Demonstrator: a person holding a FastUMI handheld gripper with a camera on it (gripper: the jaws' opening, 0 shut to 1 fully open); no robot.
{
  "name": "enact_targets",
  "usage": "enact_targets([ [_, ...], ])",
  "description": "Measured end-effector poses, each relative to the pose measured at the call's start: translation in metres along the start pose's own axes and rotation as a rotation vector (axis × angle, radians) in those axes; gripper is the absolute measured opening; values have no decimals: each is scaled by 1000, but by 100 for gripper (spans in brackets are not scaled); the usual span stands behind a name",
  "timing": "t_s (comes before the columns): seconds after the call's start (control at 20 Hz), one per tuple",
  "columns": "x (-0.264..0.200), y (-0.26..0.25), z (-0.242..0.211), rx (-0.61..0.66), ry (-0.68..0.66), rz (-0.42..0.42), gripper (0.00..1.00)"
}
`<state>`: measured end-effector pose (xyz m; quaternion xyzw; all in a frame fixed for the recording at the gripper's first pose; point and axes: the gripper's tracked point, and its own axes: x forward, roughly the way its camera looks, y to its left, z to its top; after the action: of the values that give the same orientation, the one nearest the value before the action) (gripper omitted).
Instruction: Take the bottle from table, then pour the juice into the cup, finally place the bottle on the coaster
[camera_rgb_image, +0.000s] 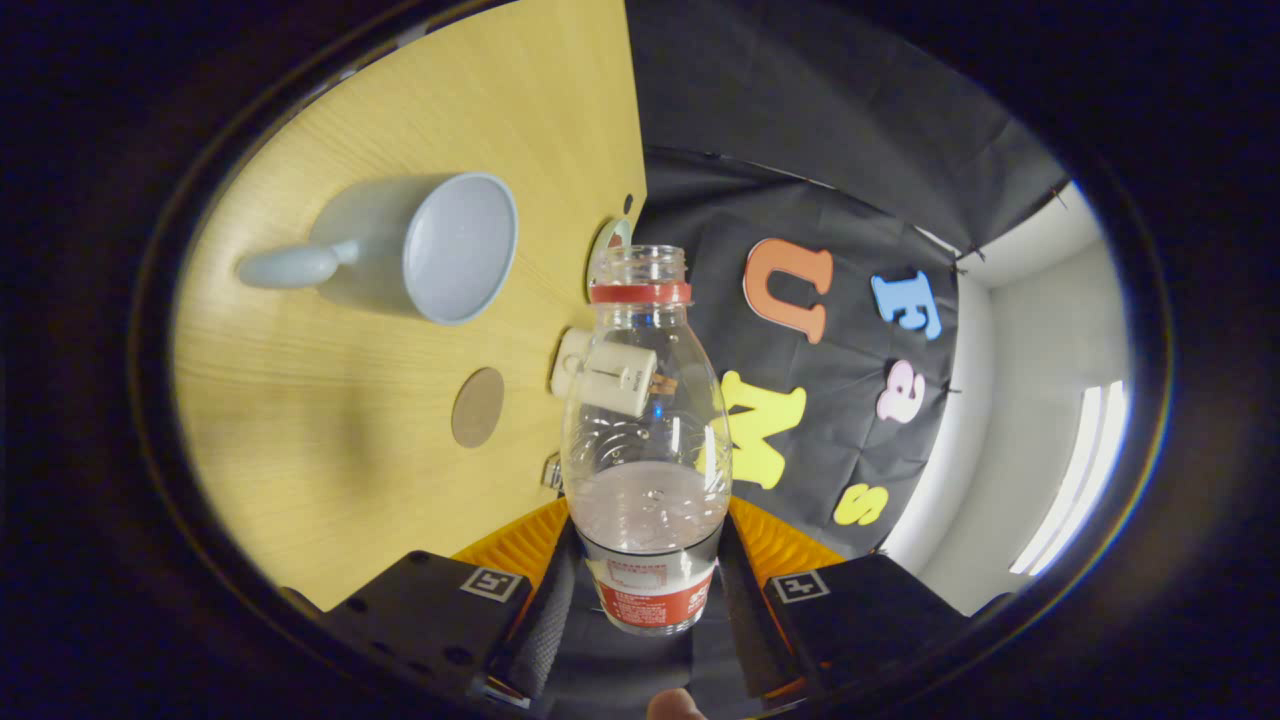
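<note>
Bottle (645, 440) sits clamped between the two fingers (545, 610) of our gripper (645, 600); both press against its lower body, one on each side of the red and white label. We see it as a clear plastic bottle with its cap off, the mouth open above a red ring at the neck. Pale liquid fills only its lower part, near the fingers, and the upper part looks empty.

The whole scene appears turned on its side to us, so the wooden table (330, 450) stands like a wall on one side of the bottle and the black cloth of the booth on the other. On the table, beyond the fingers and well off to the side of the bottle's neck, we see a pale blue-grey cup (420, 248) with its handle pointing away from the bottle; its inside looks empty. Between cup and fingers lies a round brown coaster (477, 407), bare, flat on the wood. Just behind the bottle, partly seen through the clear plastic, we make out a small white object (608, 376) near the table's edge; we cannot tell what it is.
</note>
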<state>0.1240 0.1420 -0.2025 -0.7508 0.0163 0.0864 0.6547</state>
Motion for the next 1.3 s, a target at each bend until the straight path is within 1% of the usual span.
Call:
enact_targets([
  [0.1,1,5,0,110,2,35,76],
  [0.3,-10,7,-3,293,3,65,76],
  [0.5,-23,7,-6,580,-9,118,76],
  [0.65,-36,1,-2,789,-41,152,76],
  [0.85,-43,-20,-8,1011,-72,137,76],
  [1.0,-43,-41,-8,1202,-126,145,76],
  [1.05,-43,-52,-9,1257,-149,134,76],
  [1.15,-41,-72,-16,1347,-187,106,76],
  [1.3,-26,-96,-28,1439,-223,58,76],
])
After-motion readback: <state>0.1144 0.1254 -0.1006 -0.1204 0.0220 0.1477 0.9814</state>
